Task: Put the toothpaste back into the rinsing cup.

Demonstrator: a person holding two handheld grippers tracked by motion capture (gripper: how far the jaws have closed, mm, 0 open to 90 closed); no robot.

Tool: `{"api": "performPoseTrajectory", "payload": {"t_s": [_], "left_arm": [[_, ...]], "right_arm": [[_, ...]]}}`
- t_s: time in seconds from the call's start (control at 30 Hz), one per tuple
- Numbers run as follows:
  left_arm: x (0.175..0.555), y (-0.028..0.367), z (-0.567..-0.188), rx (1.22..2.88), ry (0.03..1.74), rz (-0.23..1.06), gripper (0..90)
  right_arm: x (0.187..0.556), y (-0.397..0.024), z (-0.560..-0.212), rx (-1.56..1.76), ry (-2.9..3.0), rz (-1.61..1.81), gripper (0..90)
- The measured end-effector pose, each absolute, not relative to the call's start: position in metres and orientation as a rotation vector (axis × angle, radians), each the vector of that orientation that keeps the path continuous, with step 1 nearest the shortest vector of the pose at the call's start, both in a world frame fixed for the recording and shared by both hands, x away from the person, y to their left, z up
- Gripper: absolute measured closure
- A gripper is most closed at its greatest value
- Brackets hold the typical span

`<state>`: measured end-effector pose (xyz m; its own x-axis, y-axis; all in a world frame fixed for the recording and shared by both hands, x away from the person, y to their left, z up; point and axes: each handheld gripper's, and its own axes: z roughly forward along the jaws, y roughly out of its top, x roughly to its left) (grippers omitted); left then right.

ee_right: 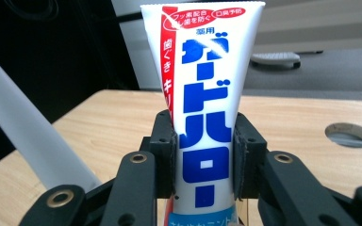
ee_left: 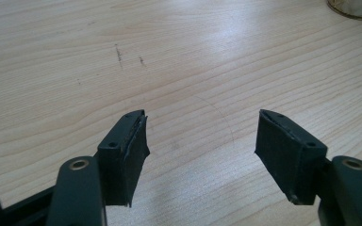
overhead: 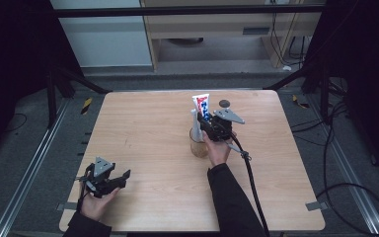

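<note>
Two grippers at work, unevenly: right gripper (overhead: 208,124) clamped on a toothpaste tube (ee_right: 202,103), pads pressed against both flanks of its white body, tube upright with crimped end up, held directly over a clear glass cup (overhead: 198,145) near the middle of the table (overhead: 143,148). Judged to be the placing step, tube being set down into the cup beside a white stick-like item (overhead: 194,121) (possibly a toothbrush handle, hard to tell) already leaning there. Next: straight descent, cap end kept inside the rim, no nudge against the white item, then jaws eased apart once the tube rests on the bottom. Left gripper (ee_left: 200,141) idle near the table's front-left corner, jaws spread wide over bare wood, nothing between them.
</note>
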<state>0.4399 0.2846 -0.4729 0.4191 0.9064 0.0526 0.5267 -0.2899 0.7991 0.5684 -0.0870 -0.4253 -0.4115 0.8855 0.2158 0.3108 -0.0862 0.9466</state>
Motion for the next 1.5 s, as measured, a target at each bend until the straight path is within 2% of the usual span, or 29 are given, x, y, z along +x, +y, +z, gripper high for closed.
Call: {"api": "performPoseTrajectory", "payload": {"t_s": [1.5], "left_arm": [[0.439, 0.284, -0.473, 1.96, 1.214, 0.672, 33.7]], "right_arm": [[0.549, -0.098, -0.429, 1.271, 2.034, 1.254, 57.2]]}}
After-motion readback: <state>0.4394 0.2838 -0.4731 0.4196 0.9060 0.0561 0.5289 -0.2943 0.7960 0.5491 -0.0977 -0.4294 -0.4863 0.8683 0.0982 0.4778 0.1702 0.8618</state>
